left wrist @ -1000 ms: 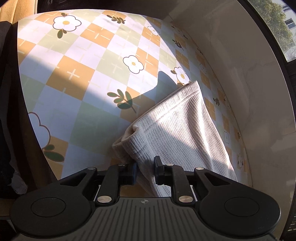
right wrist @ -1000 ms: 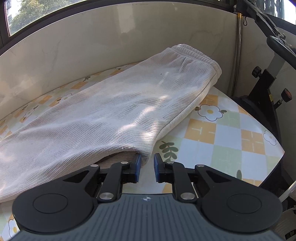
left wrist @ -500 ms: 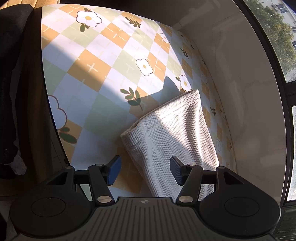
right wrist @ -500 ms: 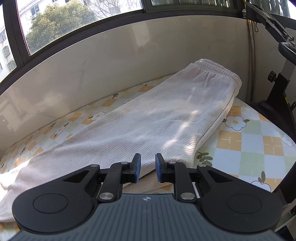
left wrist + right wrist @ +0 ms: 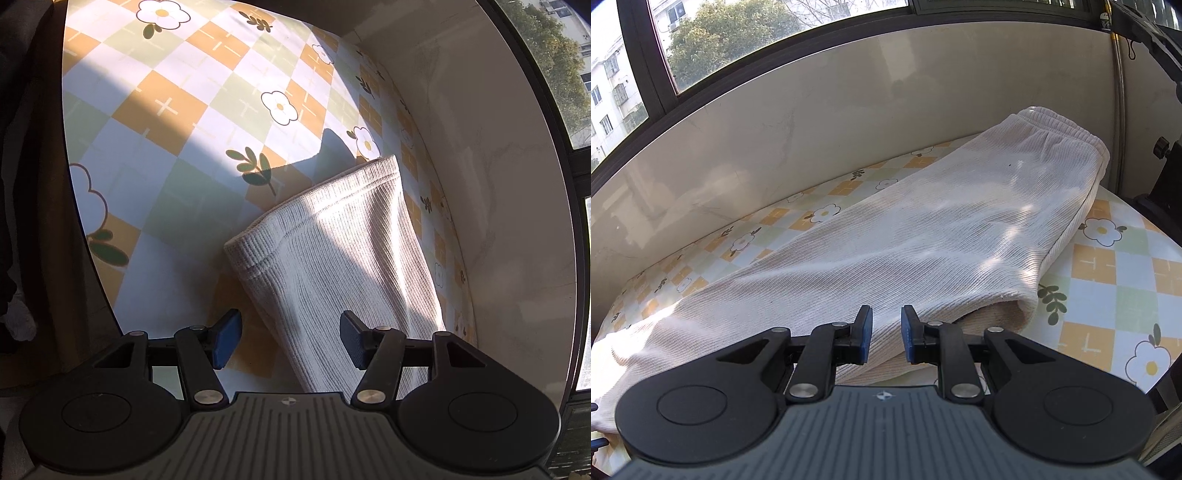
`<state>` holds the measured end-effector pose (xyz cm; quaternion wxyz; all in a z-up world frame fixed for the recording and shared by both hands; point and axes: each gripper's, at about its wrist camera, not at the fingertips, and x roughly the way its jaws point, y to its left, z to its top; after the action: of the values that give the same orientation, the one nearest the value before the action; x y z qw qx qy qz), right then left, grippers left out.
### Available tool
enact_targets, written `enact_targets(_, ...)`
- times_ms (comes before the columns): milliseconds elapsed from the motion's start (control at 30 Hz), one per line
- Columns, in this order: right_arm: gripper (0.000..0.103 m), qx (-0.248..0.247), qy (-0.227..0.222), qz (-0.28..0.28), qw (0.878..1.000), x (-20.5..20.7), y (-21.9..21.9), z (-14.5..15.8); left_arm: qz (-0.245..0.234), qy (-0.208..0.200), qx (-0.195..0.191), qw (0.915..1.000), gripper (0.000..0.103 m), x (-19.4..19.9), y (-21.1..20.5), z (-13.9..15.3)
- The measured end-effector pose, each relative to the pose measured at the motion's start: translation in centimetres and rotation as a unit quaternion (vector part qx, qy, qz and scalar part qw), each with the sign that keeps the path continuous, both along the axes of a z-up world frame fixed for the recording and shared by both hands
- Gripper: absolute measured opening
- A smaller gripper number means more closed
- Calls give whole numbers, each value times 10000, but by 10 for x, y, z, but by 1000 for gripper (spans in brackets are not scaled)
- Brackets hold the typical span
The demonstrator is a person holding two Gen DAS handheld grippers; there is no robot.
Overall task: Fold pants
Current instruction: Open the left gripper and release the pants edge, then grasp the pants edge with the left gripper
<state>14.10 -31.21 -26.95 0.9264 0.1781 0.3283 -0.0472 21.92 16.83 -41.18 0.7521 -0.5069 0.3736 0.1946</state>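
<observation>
Cream ribbed pants (image 5: 923, 240) lie folded lengthwise along the flowered checked tablecloth (image 5: 1108, 266), with the elastic waistband (image 5: 1067, 127) at the far right. In the left wrist view the leg hem (image 5: 266, 236) lies flat on the cloth (image 5: 166, 110). My left gripper (image 5: 290, 336) hovers open over that leg end; the right pad is above the fabric, the left pad above bare cloth. My right gripper (image 5: 886, 332) sits just above the near folded edge at mid-length. Its pads stand a narrow gap apart, and nothing is pinched between them.
A pale marble wall (image 5: 849, 110) under a window runs along the table's far side, close behind the pants. A black exercise machine (image 5: 1167, 173) stands off the right end. Dark clothing (image 5: 22, 147) hangs beyond the table's left edge.
The left jaws have spread apart and let go of the leg hem, which now lies flat. The right gripper has pulled back and risen a little, its gap unchanged.
</observation>
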Motion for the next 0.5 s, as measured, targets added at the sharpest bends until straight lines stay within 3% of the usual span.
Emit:
enact_targets(133, 19, 16, 26, 12, 10000, -2, 3, -1, -225, -9, 440, 9988, 59, 7, -3, 3)
enact_targets(300, 19, -9, -6, -66, 10000, -7, 2, 2, -170, -25, 568, 9982, 58, 13, -2, 4)
enact_targets(500, 20, 16, 77, -223, 9997, -12, -1, -1, -634, 130, 1342, 9888, 58, 32, -19, 9)
